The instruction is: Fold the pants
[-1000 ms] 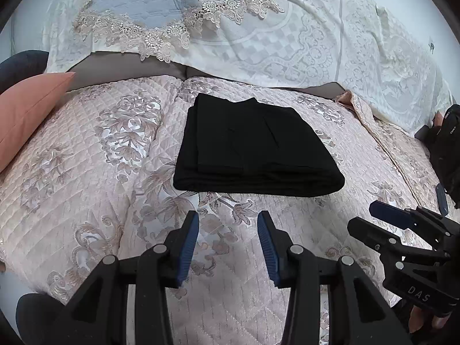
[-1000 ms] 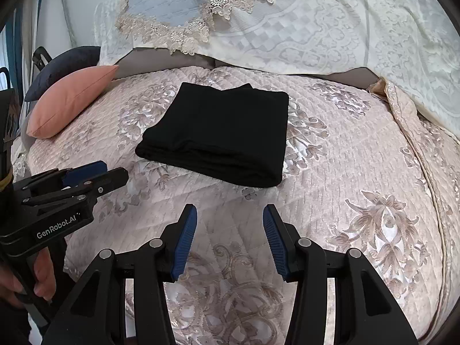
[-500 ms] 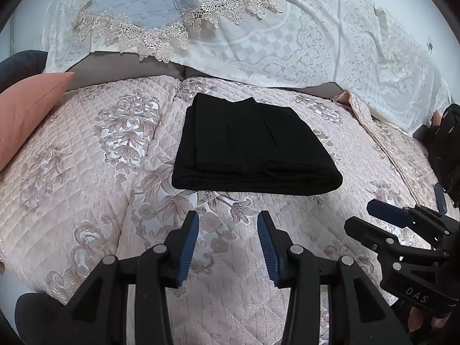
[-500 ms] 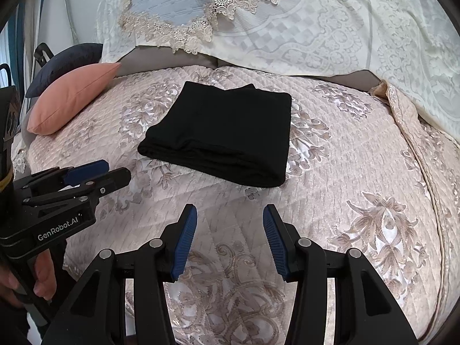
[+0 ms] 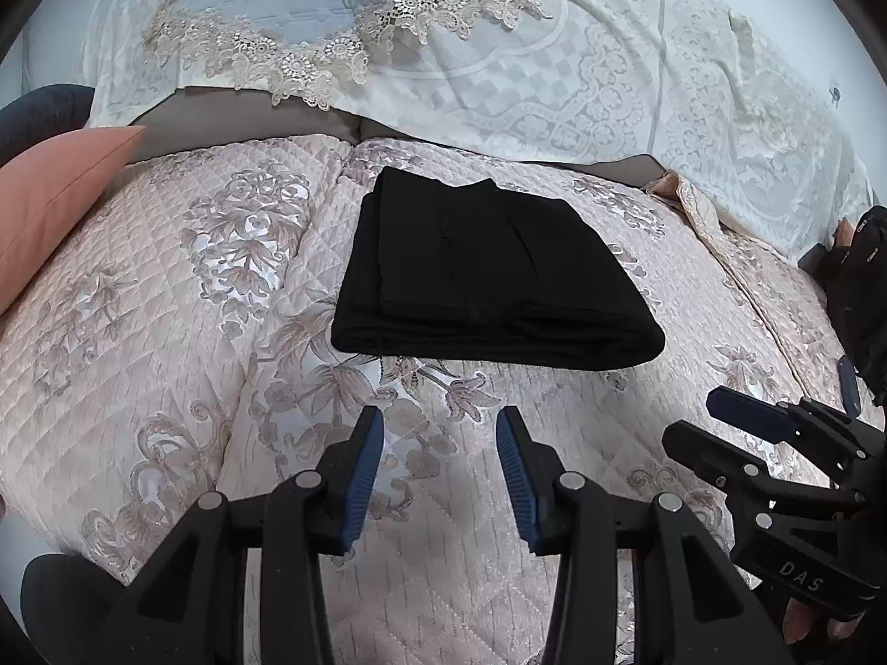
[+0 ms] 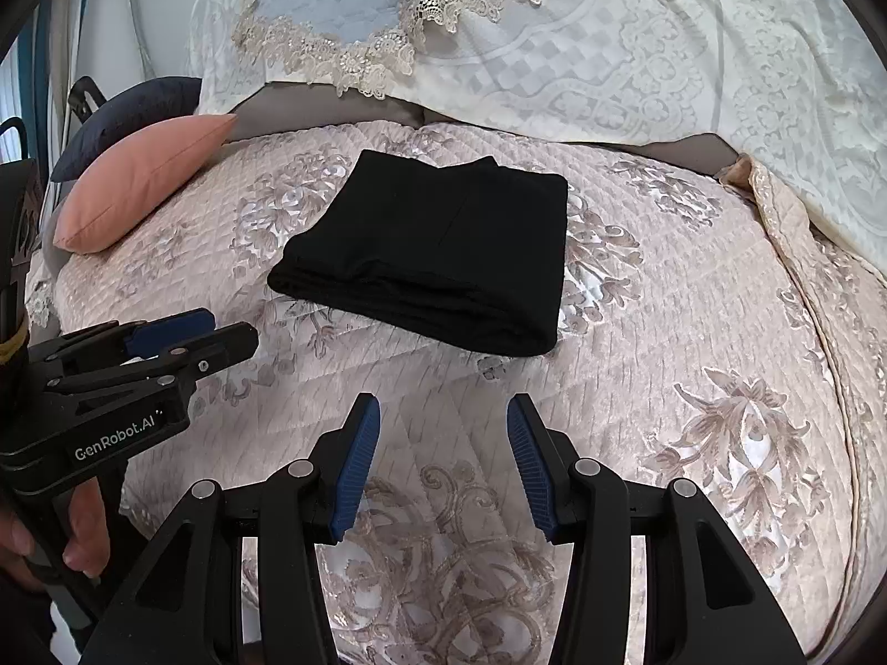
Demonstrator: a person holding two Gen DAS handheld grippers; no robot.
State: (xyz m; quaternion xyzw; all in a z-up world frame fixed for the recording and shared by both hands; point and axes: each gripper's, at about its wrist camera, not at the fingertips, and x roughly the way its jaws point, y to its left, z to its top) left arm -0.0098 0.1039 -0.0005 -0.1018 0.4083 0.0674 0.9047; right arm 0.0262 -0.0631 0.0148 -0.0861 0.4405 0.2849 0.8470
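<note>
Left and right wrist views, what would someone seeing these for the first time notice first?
The black pants stand out first: a neat folded rectangle in the middle of the pale pink quilted bedspread. Next come the open blue-padded fingers of the left hand-held gripper and the right hand-held gripper, both holding nothing, short of the pants. A salmon pillow lies at the bed's left edge.

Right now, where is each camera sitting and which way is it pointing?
Left wrist: on the left gripper, facing along the bed at the folded pants; its open fingers show, right gripper at the right edge.
Right wrist: on the right gripper, facing the same pants; the left gripper and a hand show at left.
Shared: pants, quilt, pink pillow.
</note>
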